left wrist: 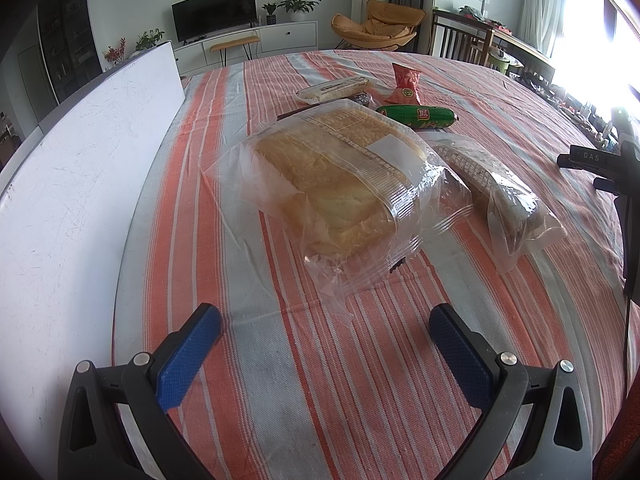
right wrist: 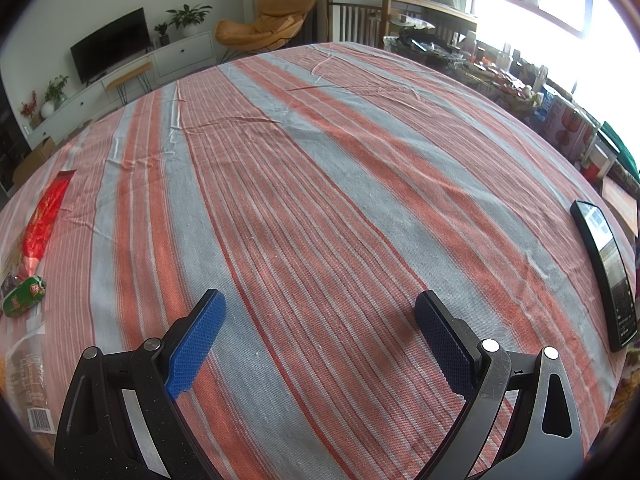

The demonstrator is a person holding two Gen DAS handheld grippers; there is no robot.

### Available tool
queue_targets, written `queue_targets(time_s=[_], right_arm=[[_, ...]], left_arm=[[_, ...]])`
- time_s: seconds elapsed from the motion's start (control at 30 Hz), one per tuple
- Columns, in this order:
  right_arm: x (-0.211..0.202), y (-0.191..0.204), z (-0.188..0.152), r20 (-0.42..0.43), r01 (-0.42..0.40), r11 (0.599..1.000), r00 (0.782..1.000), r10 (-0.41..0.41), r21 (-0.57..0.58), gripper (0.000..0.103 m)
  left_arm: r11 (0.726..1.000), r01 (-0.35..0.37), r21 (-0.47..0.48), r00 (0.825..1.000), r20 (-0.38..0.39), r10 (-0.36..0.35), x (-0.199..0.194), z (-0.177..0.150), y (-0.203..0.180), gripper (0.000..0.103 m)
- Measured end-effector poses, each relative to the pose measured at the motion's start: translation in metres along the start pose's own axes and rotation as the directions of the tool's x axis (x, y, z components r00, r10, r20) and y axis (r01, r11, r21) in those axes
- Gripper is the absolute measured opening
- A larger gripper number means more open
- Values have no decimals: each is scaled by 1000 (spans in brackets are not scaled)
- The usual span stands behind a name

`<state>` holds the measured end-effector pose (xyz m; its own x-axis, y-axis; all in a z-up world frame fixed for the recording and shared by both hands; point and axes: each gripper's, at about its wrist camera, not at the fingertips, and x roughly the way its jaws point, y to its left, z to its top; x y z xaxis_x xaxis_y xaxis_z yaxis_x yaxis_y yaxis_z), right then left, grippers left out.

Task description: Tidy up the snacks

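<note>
Your left hand-held gripper (left wrist: pixel 324 344) hangs just above the striped bench (left wrist: pixel 280 360) with its blue pads spread wide and nothing between them; your right hand-held gripper (right wrist: pixel 320 336) is equally wide open and empty over a bare stretch of cloth, well apart from the snacks. Closest to your left pads lies the bread (left wrist: pixel 332 188), a sliced loaf in a loose clear bag whose crinkled open end trails toward you. Judge it light, soft and easy to crush, with slippery film; pinch the gathered bag end or close gently across the loaf's width rather than squeezing the crumb. Just beside it on the right sits a darker loaf (left wrist: pixel 500 188) in its own clear wrapper, likely firmer but just as slick. Beyond the bread, the green sausage (left wrist: pixel 416 117) lies crosswise; it looks stiff and round, so it may roll, and a hold across its middle should serve. Farther back stand the red packet (left wrist: pixel 405 86), puffy and probably fragile inside, and the pale bar (left wrist: pixel 334 89), flat and light. A white board (left wrist: pixel 80 168) runs along the bench's left edge. From the right view, a phone (right wrist: pixel 604 268) rests near the right edge; keep clear of it.
</note>
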<state>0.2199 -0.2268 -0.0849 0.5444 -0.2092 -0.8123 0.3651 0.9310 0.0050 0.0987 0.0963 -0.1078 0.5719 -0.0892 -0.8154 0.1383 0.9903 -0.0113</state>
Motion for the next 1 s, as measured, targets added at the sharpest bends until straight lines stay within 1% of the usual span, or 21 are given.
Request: queue_targets(time_s=[1.0], right_arm=[[0,0,0,0,0,1000,1000,0,0,97]], left_arm=[[1000,-1,2,1000,0,1,1,1,-1,103]])
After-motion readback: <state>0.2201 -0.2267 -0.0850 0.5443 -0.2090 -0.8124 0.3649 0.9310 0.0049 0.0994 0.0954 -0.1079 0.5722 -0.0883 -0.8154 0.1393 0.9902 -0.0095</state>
